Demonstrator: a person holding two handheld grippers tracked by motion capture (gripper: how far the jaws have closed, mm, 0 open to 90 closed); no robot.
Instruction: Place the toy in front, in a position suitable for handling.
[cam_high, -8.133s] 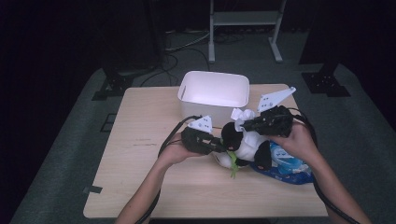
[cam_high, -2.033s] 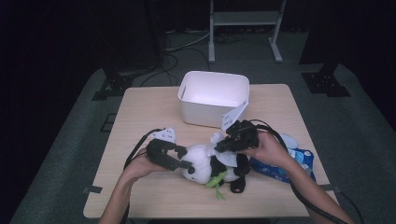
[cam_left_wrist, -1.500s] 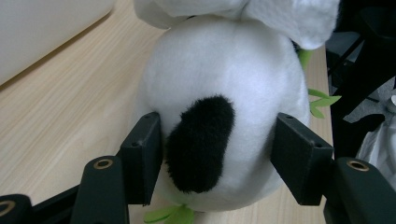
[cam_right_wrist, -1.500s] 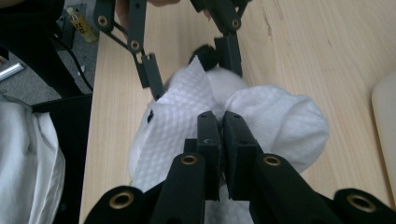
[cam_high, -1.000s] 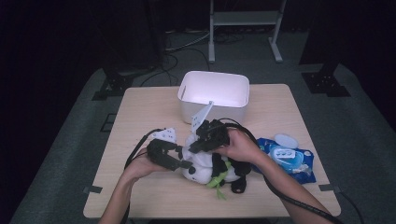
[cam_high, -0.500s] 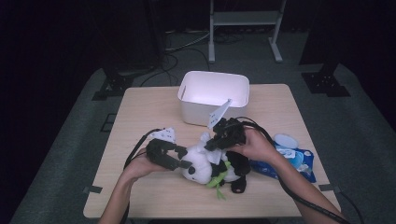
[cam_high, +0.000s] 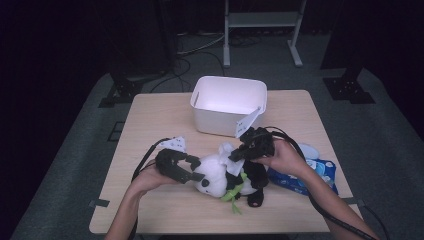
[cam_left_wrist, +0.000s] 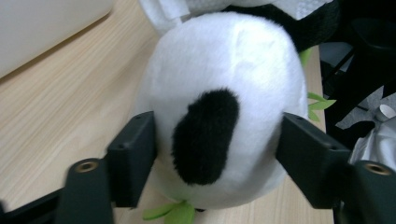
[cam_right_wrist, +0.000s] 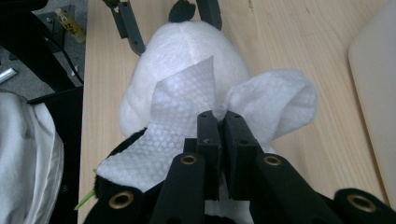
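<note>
Wooden table (cam_high: 150, 125), white bin (cam_high: 227, 105), plush panda (cam_high: 220, 172), wipes pack (cam_high: 305, 175)

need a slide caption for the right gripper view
Right gripper shut on a white wet wipe draped over the plush panda on the wooden table.

White bin (cam_high: 227, 104) on table (cam_high: 150, 120); wipes pack (cam_high: 305, 175).

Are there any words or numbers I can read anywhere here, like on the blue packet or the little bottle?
No text can be read for certain.
Blue wipes packet: there is print on it, too small and blurred to read.
Small yellow bottle on the floor: its label bears dark marks, too blurred to read.
White bin, plush panda and wipe: no writing on them.
</note>
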